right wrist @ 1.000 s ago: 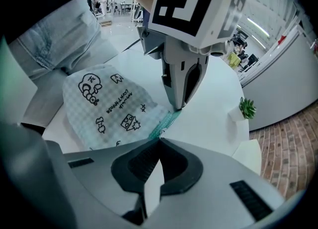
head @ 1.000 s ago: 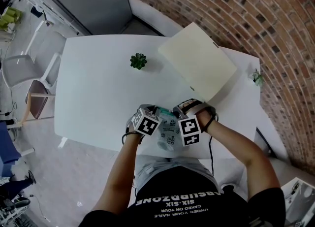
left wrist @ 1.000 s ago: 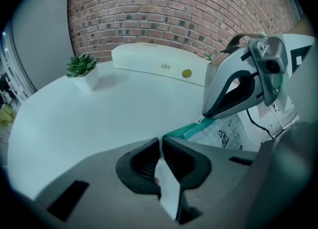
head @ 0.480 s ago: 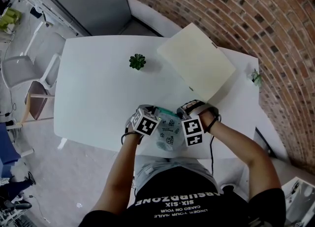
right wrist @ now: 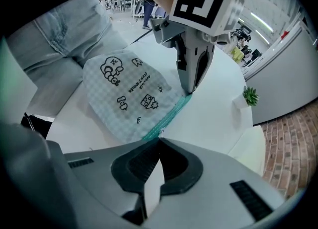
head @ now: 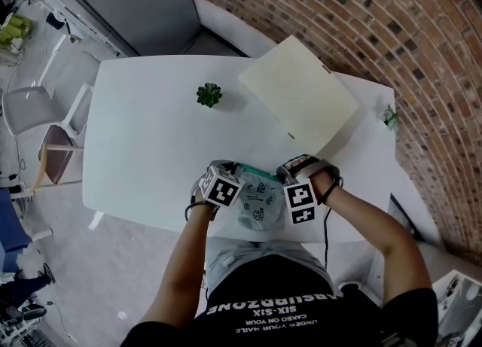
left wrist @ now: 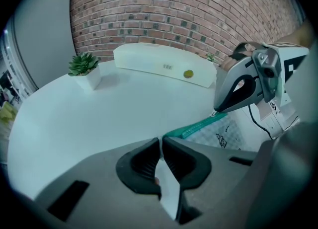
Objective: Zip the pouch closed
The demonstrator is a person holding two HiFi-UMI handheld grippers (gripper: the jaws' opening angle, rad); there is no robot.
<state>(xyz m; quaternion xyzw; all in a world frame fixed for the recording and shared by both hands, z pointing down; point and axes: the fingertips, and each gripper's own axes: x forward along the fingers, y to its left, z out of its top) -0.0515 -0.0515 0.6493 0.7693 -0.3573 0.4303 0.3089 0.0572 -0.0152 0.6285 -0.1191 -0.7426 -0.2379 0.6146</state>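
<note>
Head view: the pouch point(head: 256, 204) is lying at the table's point(head: 151, 127) near edge, between your left gripper point(head: 230, 174) and right gripper point(head: 294, 178).

Left gripper view: those tongs are pinching the pouch's corner, where the teal zip point(left wrist: 198, 126) ends.

Right gripper view: these tongs are pressing together on the zip (the pull itself is too small to see). The pouch is looking light, soft and limp, so it is likely going to bunch. Be anchoring the zip's end and drawing the pull, with the band taut.
</note>
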